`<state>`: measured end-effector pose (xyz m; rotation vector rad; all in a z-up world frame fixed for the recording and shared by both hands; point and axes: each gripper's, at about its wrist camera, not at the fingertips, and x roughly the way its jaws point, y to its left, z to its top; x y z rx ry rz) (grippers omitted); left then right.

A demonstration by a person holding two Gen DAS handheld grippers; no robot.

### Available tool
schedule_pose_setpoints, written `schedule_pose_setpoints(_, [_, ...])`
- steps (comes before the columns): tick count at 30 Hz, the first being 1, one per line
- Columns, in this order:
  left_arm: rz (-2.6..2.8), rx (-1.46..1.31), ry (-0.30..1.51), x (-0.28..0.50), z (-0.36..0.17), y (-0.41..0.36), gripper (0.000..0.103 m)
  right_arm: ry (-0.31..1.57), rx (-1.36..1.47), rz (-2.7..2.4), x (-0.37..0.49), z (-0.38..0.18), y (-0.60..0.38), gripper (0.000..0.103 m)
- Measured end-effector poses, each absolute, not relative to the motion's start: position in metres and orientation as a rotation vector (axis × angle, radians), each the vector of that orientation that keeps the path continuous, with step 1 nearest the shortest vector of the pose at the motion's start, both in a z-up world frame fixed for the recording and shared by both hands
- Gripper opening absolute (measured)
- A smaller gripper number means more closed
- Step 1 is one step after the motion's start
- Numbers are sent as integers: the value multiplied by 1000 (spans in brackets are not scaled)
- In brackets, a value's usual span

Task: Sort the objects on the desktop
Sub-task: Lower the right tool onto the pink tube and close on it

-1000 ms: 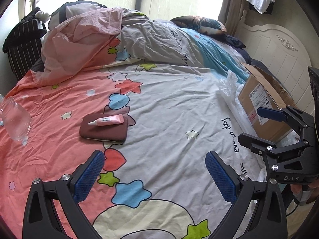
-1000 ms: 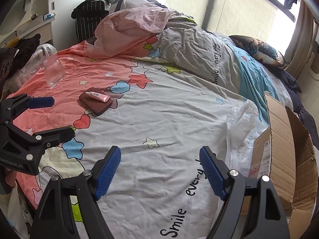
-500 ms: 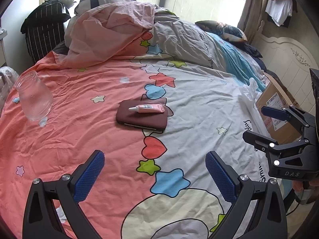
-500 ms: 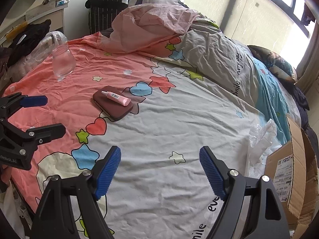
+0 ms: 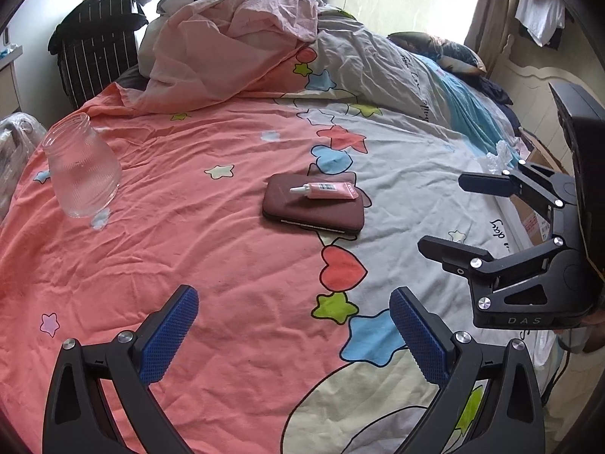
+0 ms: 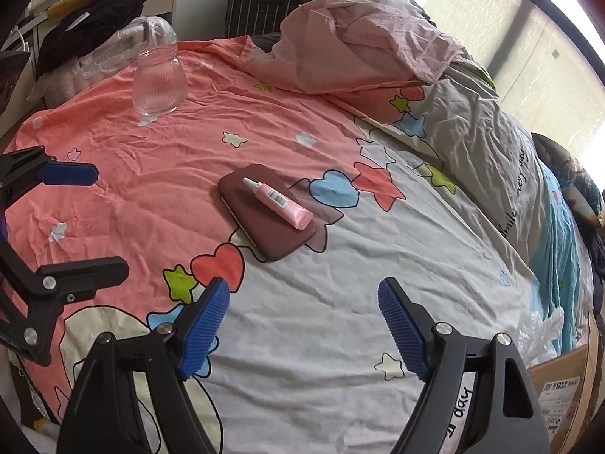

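Daylight from a window at the upper edge of the frame falls on a bed [image 5: 211,227] covered with a star-printed quilt, which serves as the work surface. A pink tube [image 5: 327,190] is laid on top of a maroon case [image 5: 314,210] near the centre of the left view, probably so that it does not sink into the folds. A clear glass jar [image 5: 81,168] is stood upright at the left, well apart, likely meant as the container. The left claw [image 5: 293,335] and the right claw [image 6: 302,323] are both held spread wide and empty above the quilt, short of the tube, so no grasp is yet made.
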<state>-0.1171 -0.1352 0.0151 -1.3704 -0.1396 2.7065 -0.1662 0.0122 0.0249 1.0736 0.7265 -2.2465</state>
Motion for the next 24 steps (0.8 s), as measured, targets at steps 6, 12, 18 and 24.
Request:
schedule_pose_setpoints(6, [2700,-1377,-88,-127,6,-136,103,736,989,-2156,-180,15,-3,78])
schedule_pose_setpoints(12, [2614,-1366,-80,-143,1,-133,103,705,982,-2077,-194,6,-11,78])
schedule_pose_setpoints(18, [2581,-1362,70,-150,-8,-122,103,680,941,-1957,-205,1,-16,78])
schedule_pose_setpoints(24, [2576,-1336,109,-154,-8,-125,103,703,928,-1893,-210,-11,-27,78])
